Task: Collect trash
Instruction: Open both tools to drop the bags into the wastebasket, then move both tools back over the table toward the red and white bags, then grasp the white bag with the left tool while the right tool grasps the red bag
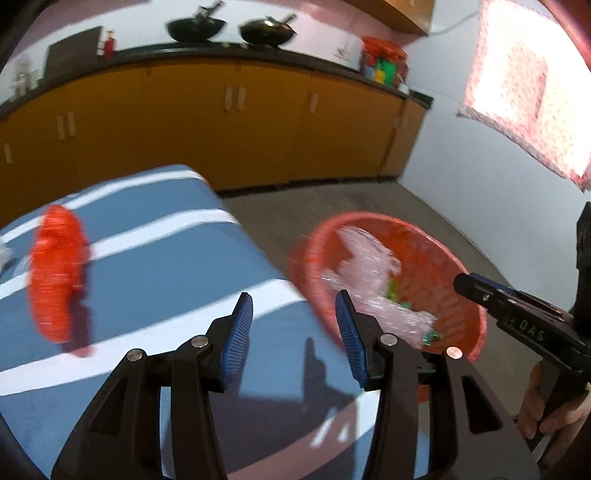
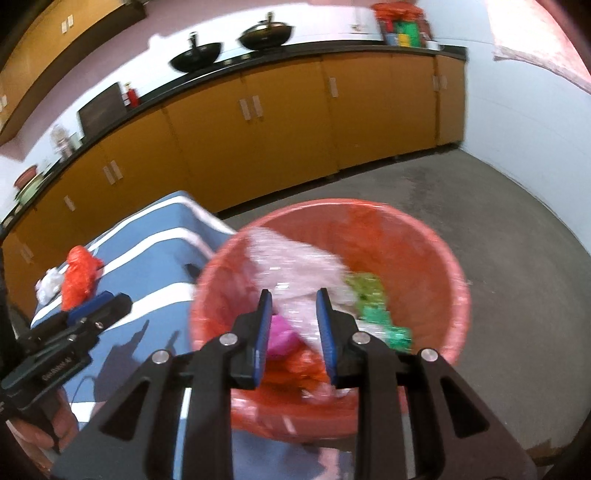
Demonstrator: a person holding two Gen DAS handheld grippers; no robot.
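Note:
A red-lined bin stands on the floor beside a blue, white-striped table. In it lie clear plastic film, green wrappers and a pink scrap. My right gripper hovers open over the bin; the film shows behind its jaws, not pinched. My left gripper stands open and empty over the table's edge. A crumpled red bag and white crumpled paper lie on the table.
Yellow cabinets under a black counter with two dark woks line the far wall. Grey floor spreads around the bin. A white wall and a hanging patterned cloth are on the right.

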